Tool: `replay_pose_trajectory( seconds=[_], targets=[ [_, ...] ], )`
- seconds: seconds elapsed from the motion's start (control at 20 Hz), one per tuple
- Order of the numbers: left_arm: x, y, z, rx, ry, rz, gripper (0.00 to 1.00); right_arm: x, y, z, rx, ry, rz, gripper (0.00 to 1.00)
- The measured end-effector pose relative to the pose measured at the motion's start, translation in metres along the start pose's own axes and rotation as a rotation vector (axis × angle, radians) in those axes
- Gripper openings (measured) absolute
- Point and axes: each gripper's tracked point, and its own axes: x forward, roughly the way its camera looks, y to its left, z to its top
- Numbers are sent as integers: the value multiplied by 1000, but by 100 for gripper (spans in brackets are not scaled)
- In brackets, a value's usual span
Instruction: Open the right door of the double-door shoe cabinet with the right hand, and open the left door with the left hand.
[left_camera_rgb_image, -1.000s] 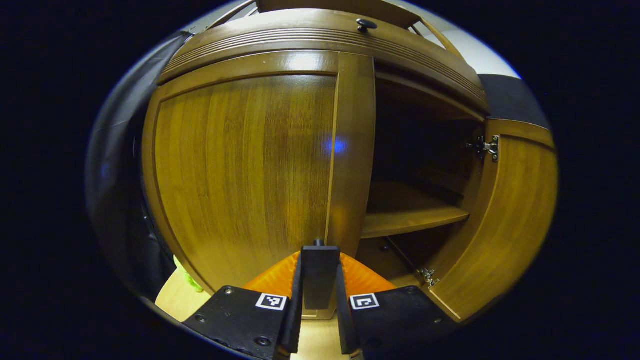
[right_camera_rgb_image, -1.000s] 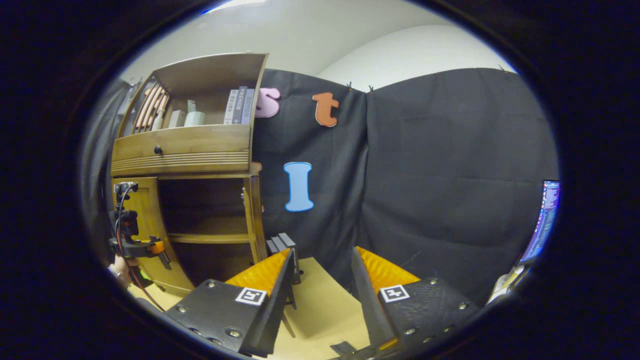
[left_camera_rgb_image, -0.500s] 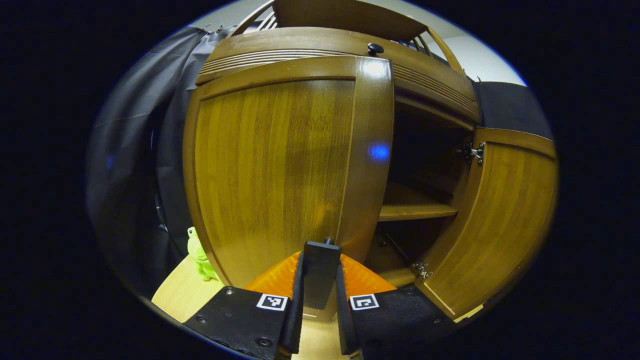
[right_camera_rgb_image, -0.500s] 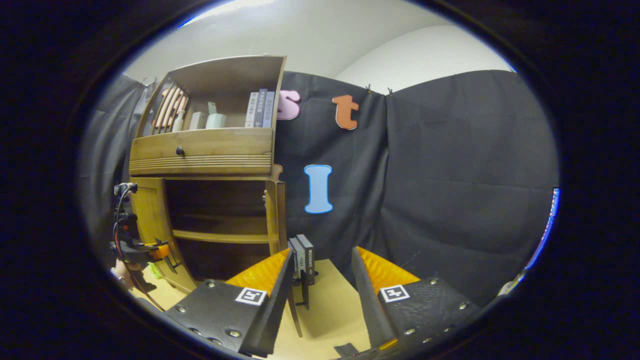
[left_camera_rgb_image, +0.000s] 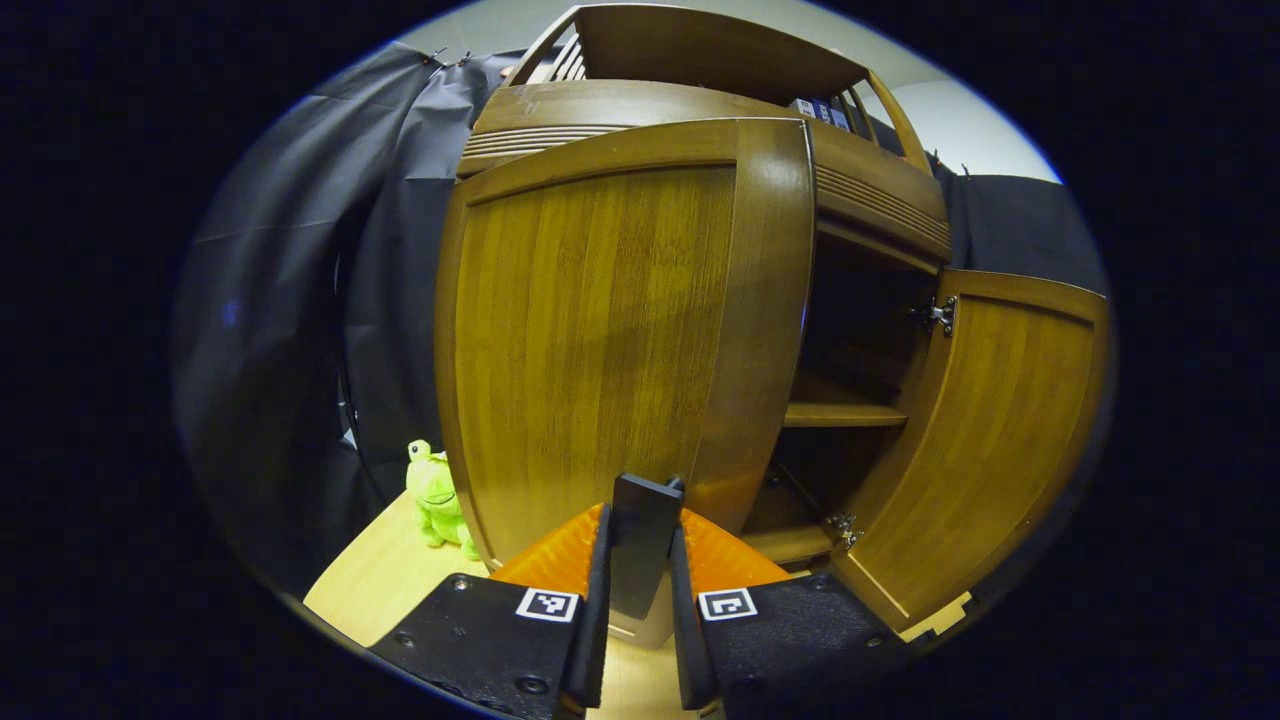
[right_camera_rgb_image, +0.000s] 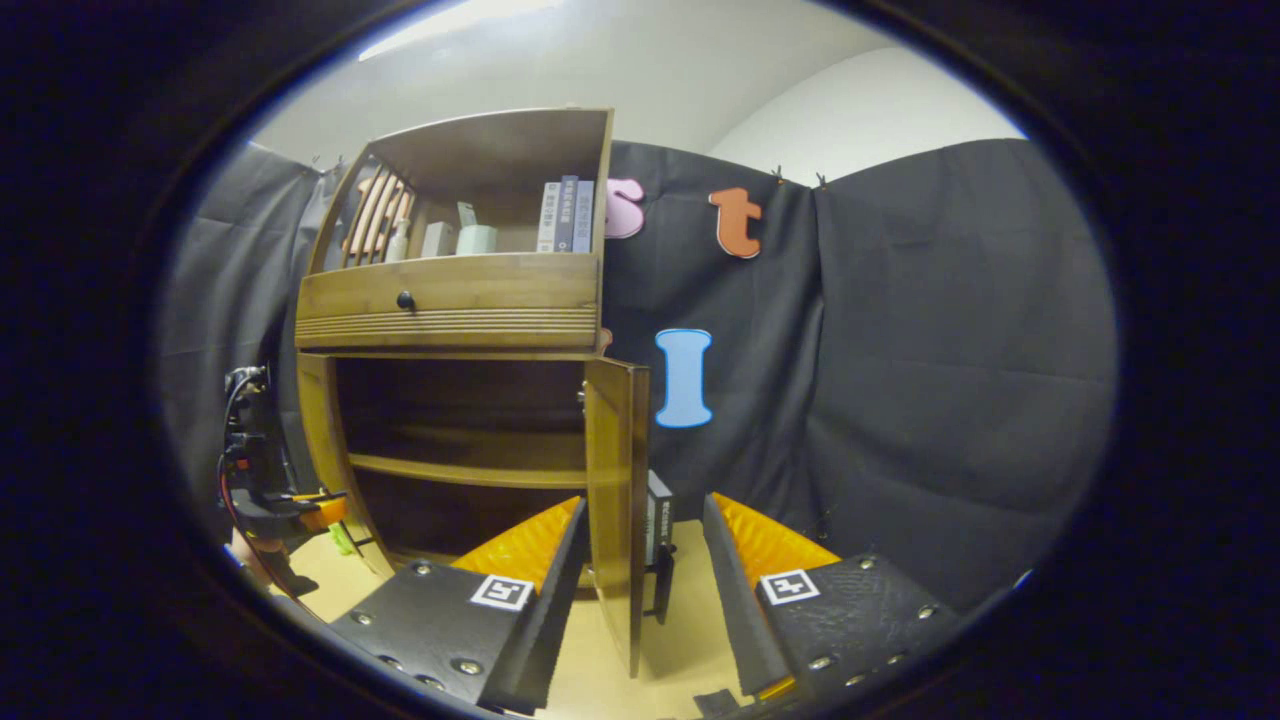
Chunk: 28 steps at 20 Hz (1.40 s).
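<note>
The wooden shoe cabinet (left_camera_rgb_image: 700, 105) fills the left gripper view. Its left door (left_camera_rgb_image: 600, 340) stands partly swung out, and my left gripper (left_camera_rgb_image: 640, 560) is shut on the flat black handle (left_camera_rgb_image: 640, 520) at the door's lower edge. The right door (left_camera_rgb_image: 1000, 440) hangs wide open on its hinges, baring a shelf (left_camera_rgb_image: 845, 413). In the right gripper view the right door (right_camera_rgb_image: 615, 480) shows edge-on between the spread fingers of my right gripper (right_camera_rgb_image: 645, 500), which is open with neither finger pressing on it. My left gripper (right_camera_rgb_image: 285, 505) shows small at the cabinet's left side.
A green plush frog (left_camera_rgb_image: 435, 495) sits on the light wooden floor (left_camera_rgb_image: 380, 580) left of the cabinet. Books (right_camera_rgb_image: 565, 215) and small items fill the top shelf above a drawer knob (right_camera_rgb_image: 405, 299). A dark box (right_camera_rgb_image: 658, 510) stands behind the right door. Black cloth walls surround.
The left door has swung farther out with my left gripper on its handle, uncovering the frog. The right gripper view has shifted, so the right door's edge now sits between its fingers.
</note>
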Motion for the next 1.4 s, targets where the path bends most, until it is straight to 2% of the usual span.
replay_pose_trajectory(
  seconds=[0.05, 0.1, 0.2, 0.25, 0.35, 0.55, 0.65, 0.7, 0.85, 0.95, 1.0, 1.1, 1.15, 1.2, 1.25, 1.4],
  targets=[
    [-5, 3, -1, -2, -2, -1, 29, 2, 5, -1, 2, 3, 12, 68],
    [-8, 5, -1, -6, -4, 1, 30, 3, 9, -3, 4, 9, 24, 72],
    [-16, 12, -3, -11, -1, 10, 30, 7, 19, -6, 7, 18, 49, 68],
    [-20, 16, -3, -15, 0, 17, 30, 8, 24, -7, 9, 22, 61, 72],
    [-29, 23, -4, -24, -1, 27, 29, 11, 35, -10, 12, 29, 86, 64],
    [-46, 42, -8, -42, 1, 49, 28, 15, 57, -18, 22, 49, 142, 68],
    [-56, 55, -9, -42, 0, 71, 26, 16, 69, -22, 27, 58, 169, 68],
    [-60, 61, -8, -44, -1, 81, 26, 18, 74, -23, 27, 62, 181, 64],
    [-72, 85, -10, -46, 1, 132, 28, 20, 92, -26, 27, 70, 223, 64],
    [-79, 104, -14, -48, 18, 168, 23, 22, 104, -27, 24, 74, 250, 68],
    [-82, 109, -16, -56, 25, 168, 25, 23, 110, -28, 22, 75, 262, 64],
    [-88, 125, -13, -53, 18, 195, 20, 24, 121, -29, 17, 75, 282, 68],
    [-91, 130, -14, -47, 18, 198, 18, 25, 125, -29, 17, 76, 289, 64],
    [-93, 134, -12, -43, 13, 199, 9, 25, 128, -30, 20, 77, 297, 64],
    [-95, 136, -11, -43, 9, 194, 18, 25, 133, -30, 23, 79, 305, 68],
    [-99, 144, -10, -45, 4, 193, 18, 28, 142, -32, 26, 82, 314, 68]
  ],
)
